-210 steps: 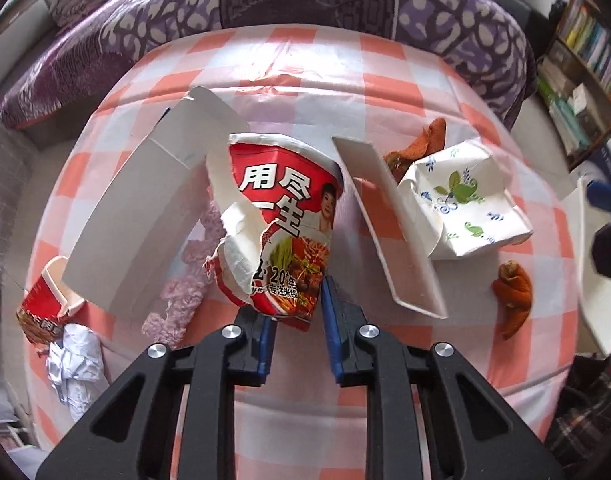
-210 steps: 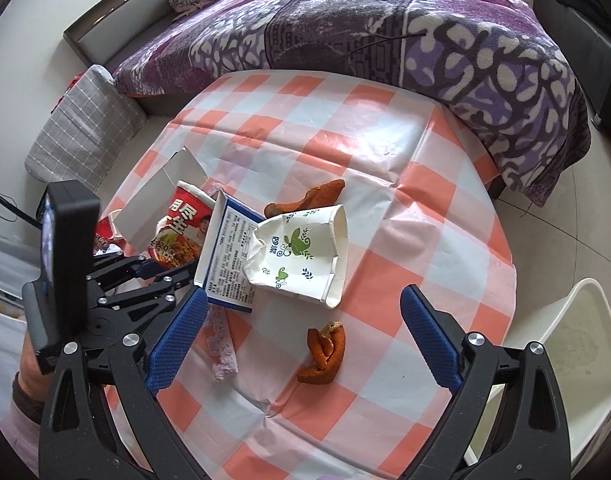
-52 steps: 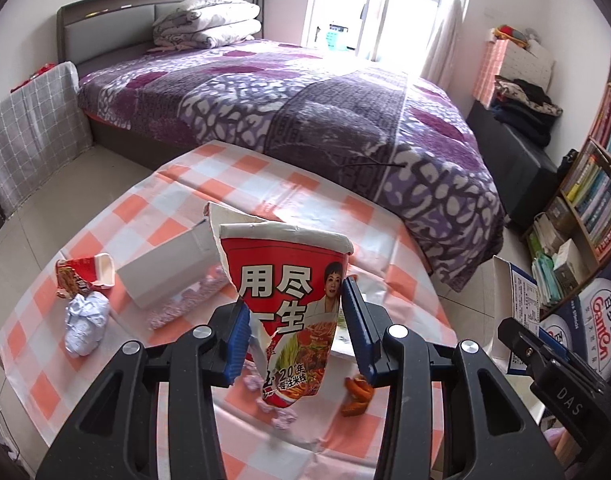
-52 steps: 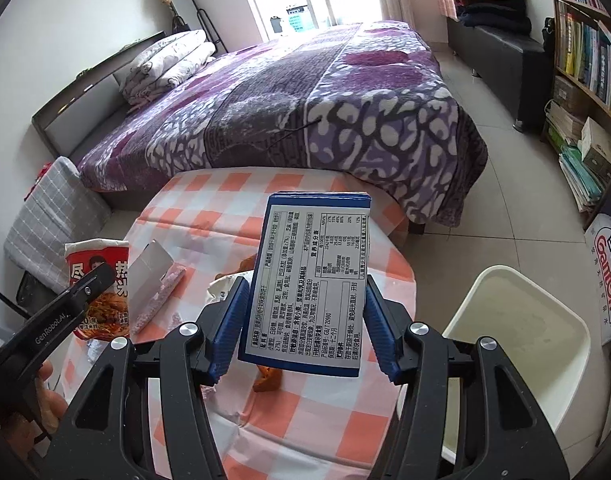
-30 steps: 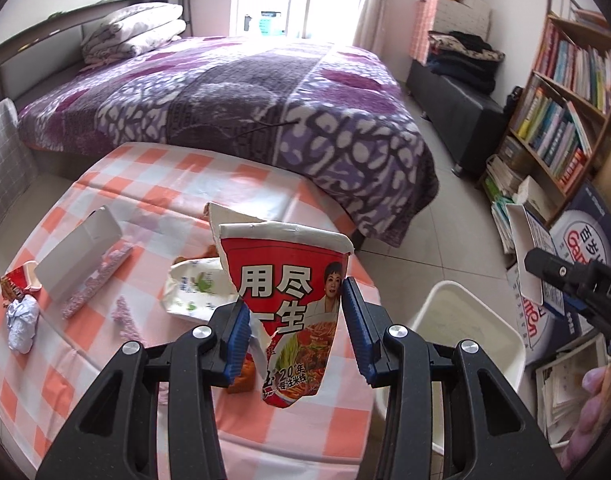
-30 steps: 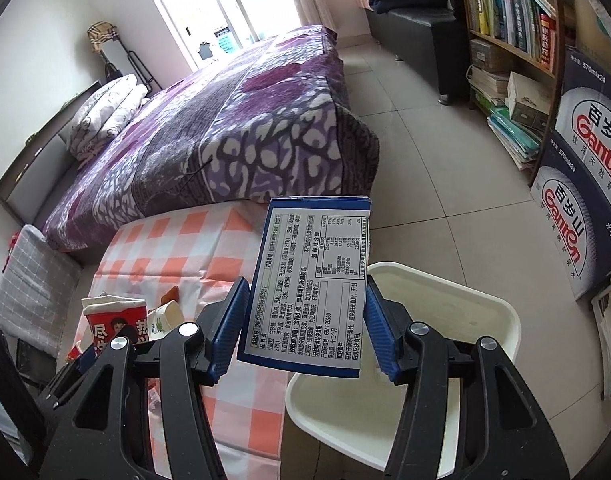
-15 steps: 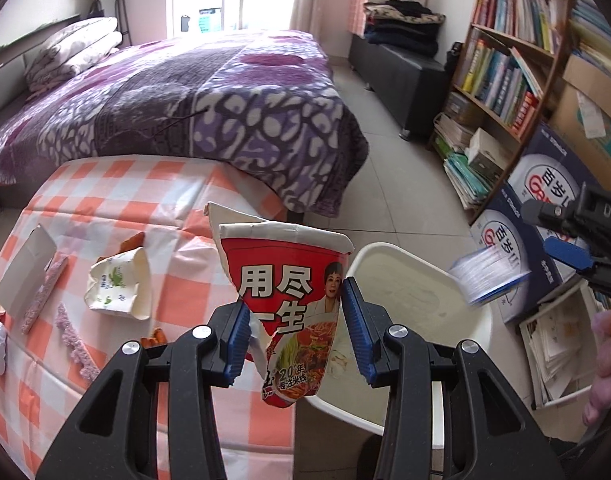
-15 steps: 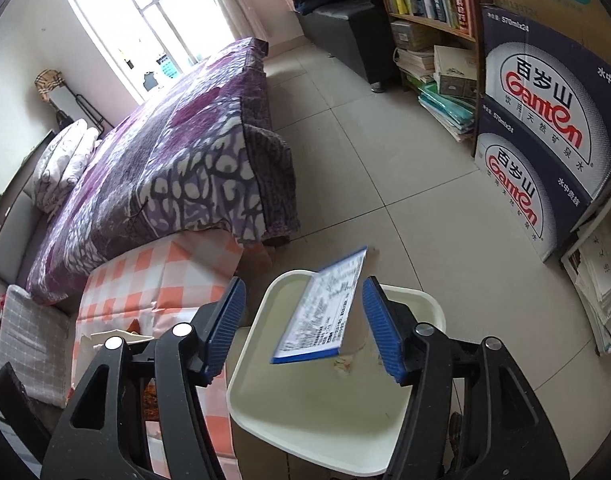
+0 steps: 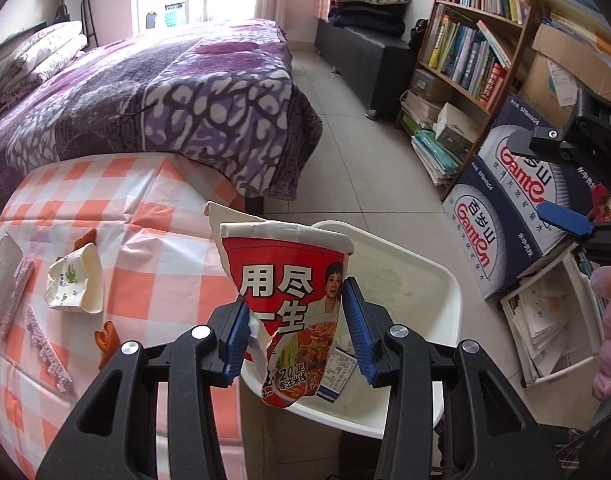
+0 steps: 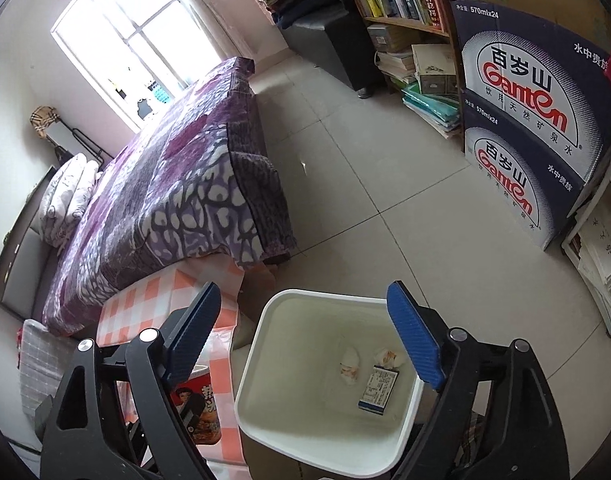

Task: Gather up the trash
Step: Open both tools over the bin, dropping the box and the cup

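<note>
Right wrist view: the blue-edged carton (image 10: 378,389) you held a second ago now lies in the white bin (image 10: 265,424), and your right gripper (image 10: 305,340) is opening, empty, above it. Your left gripper (image 9: 295,330) stays clamped on the torn noodle cup (image 9: 289,300), now over the bin beside the checkered table (image 9: 137,256) on the tiled floor (image 10: 365,208).

Right gripper (image 10: 307,336) jaws opening, nothing between pads now; blue-edged carton (image 10: 379,390), clamped between them a second ago, now lies flat on bottom of white bin (image 10: 249,376), below and ahead of fingertips. Left gripper (image 9: 295,330), torn noodle cup (image 9: 289,292) between pads, carried from over checked table (image 9: 153,256) to over bin rim.
</note>
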`<control>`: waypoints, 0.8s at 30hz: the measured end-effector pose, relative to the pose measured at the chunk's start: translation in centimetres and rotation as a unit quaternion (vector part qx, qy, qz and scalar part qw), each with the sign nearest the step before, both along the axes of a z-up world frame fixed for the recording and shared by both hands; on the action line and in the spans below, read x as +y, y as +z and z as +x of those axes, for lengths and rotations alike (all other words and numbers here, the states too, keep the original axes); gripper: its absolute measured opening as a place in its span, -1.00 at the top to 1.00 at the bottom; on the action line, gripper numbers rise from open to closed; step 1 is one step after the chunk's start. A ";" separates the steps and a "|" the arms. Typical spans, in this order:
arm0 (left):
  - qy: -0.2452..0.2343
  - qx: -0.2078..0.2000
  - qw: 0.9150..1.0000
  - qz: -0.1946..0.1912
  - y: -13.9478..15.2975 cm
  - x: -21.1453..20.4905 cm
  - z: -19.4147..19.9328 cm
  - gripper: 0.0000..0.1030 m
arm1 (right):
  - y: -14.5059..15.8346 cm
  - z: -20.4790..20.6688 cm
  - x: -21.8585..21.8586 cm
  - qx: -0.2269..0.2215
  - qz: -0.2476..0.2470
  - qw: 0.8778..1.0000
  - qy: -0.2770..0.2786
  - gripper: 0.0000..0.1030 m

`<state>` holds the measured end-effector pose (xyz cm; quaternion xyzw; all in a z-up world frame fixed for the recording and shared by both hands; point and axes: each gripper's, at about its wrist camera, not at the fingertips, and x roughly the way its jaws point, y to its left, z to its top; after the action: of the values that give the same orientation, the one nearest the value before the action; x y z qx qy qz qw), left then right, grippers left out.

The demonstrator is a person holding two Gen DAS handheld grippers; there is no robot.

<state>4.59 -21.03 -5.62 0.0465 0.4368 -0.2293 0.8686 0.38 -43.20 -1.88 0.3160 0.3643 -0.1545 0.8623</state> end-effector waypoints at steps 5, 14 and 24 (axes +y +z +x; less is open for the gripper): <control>-0.016 0.024 0.999 -0.018 -0.5 -0.6 -0.1 0.14 | 0.0 0.0 -0.2 -0.001 0.001 1.000 -0.002 -0.63; -0.017 0.074 0.994 -0.075 -0.6 0.1 0.4 -0.29 | 0.2 0.3 0.7 0.000 -0.001 1.000 0.006 -0.69; 0.017 0.069 0.996 -0.059 -0.4 3.2 0.6 -0.38 | -0.1 2.0 4.3 0.010 -0.009 0.999 0.034 -0.79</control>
<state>5.23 -17.88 -6.02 -0.0281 0.4823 -0.2419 0.8415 2.37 -38.91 -1.96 0.2939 0.3823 -0.1314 0.8662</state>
